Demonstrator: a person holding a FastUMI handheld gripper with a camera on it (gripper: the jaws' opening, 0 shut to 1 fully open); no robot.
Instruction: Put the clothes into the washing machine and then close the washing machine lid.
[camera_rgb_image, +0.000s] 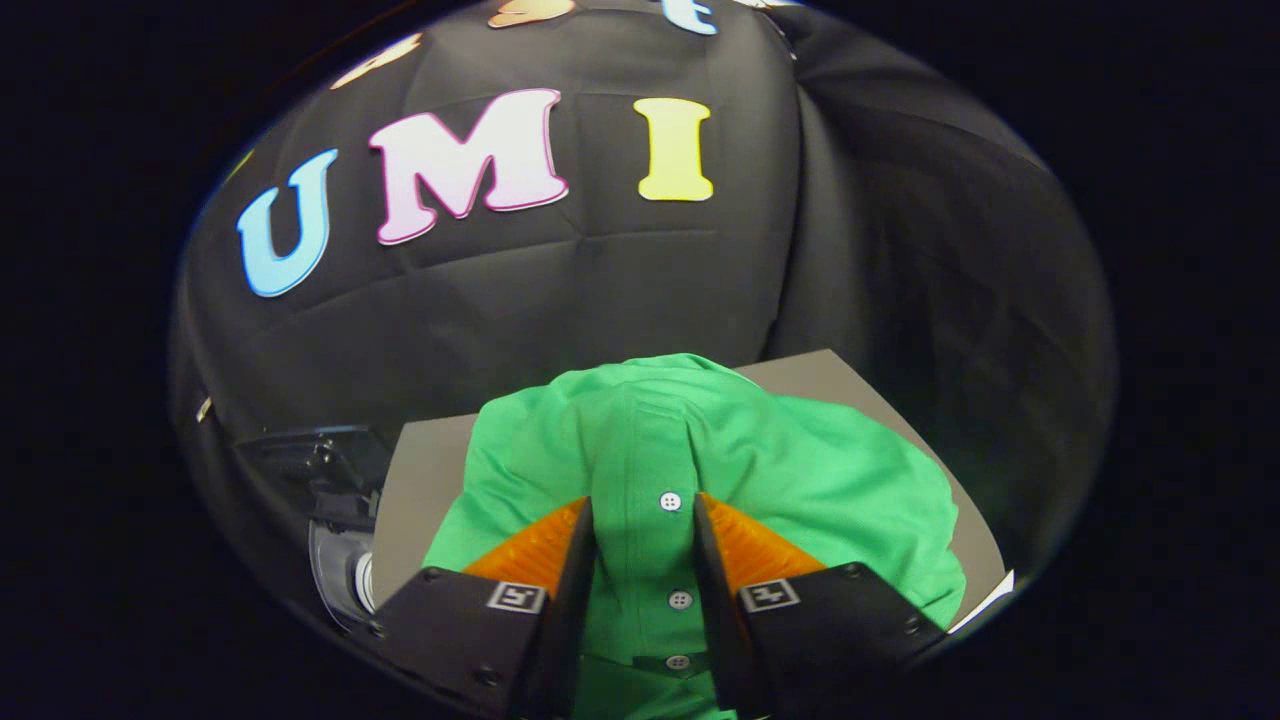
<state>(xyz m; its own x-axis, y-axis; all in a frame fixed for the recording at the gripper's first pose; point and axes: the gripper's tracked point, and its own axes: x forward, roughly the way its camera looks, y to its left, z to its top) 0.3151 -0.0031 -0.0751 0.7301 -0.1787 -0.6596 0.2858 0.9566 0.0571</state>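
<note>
A green button-up shirt lies bunched over the grey table. Its button placket with white buttons runs straight between my fingers. My gripper has one finger on each side of that placket fold, and the cloth fills the gap between them, so both fingers press on it. To the left of the fingers, beside the table, stands the washing machine, dark with a clear rounded part; I cannot tell how its lid stands.
The black cloth wall hangs close behind the table and wraps round on the right. The table's far corner shows beyond the shirt. A white edge sticks out at the table's near right.
</note>
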